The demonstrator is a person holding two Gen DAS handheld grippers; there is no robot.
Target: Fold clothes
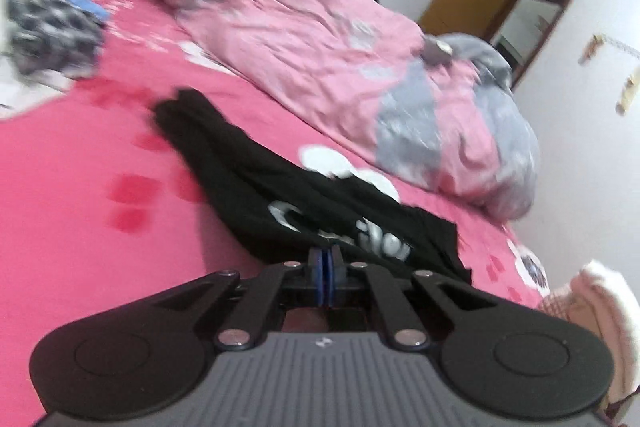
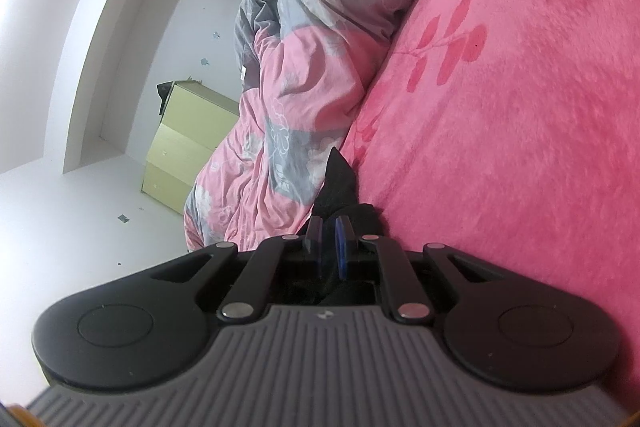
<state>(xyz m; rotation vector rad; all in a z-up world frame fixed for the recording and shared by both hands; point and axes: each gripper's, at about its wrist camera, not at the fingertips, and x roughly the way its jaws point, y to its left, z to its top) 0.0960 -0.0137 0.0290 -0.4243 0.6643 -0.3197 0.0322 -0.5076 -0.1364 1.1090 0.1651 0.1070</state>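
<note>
- The bed (image 1: 80,195), under a bright pink sheet with red leaf prints and white patches, fills most of the left wrist view and the right half of the right wrist view.
- A bunched quilt (image 1: 320,39) in pink and grey runs across the upper middle of the left wrist view; in the right wrist view it stands as a tall mass in the centre, against the bed's edge.
- A pile of clothes (image 1: 48,15), checked, green and blue, is blurred at the upper left of the left wrist view.
- A pale yellow cabinet (image 2: 188,143) stands at the left centre of the right wrist view, against the white wall.
- The black garment (image 1: 256,187) with white print lies stretched on the sheet, from the centre of the left wrist view down to the lower centre, where it meets the jaws.
- The left gripper (image 1: 325,259) sits at the lower centre, its blue-padded jaws pressed together at the garment's near edge; whether cloth is pinched between them cannot be told.
- The right gripper (image 2: 329,233) has its jaws nearly closed on a fold of the black garment, which pokes up as a point just above them and bunches back behind them.
</note>
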